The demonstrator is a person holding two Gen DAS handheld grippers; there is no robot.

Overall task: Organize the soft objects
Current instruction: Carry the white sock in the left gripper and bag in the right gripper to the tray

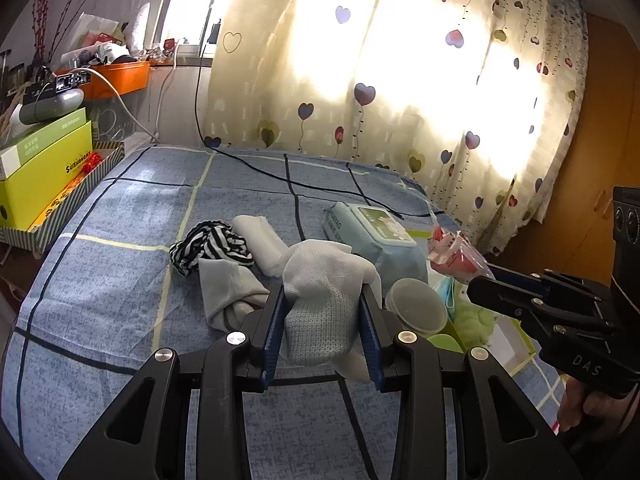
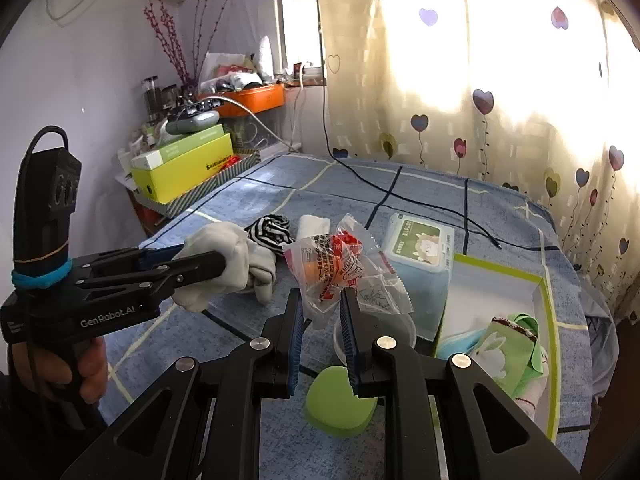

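Note:
My left gripper (image 1: 323, 308) is shut on a pale grey-white sock (image 1: 324, 304) and holds it above the blue checked bed cover (image 1: 120, 280); it also shows in the right wrist view (image 2: 216, 264). My right gripper (image 2: 322, 304) is shut on a clear crinkly snack packet (image 2: 340, 272) with red print, held above the bed. A striped sock (image 1: 212, 246), a white sock (image 1: 260, 244) and a grey sock (image 1: 228, 292) lie in a loose pile. A green-rimmed box lid (image 2: 548, 320) at the right holds a green sock (image 2: 516, 344).
A blue wet-wipes pack (image 2: 420, 248) lies next to the box lid. A clear round lid (image 1: 416, 306) and a green sponge (image 2: 340, 400) lie near the front. Yellow boxes (image 2: 184, 168) and clutter stand at the left. A black cable (image 2: 400, 196) crosses the bed. A heart-print curtain hangs behind.

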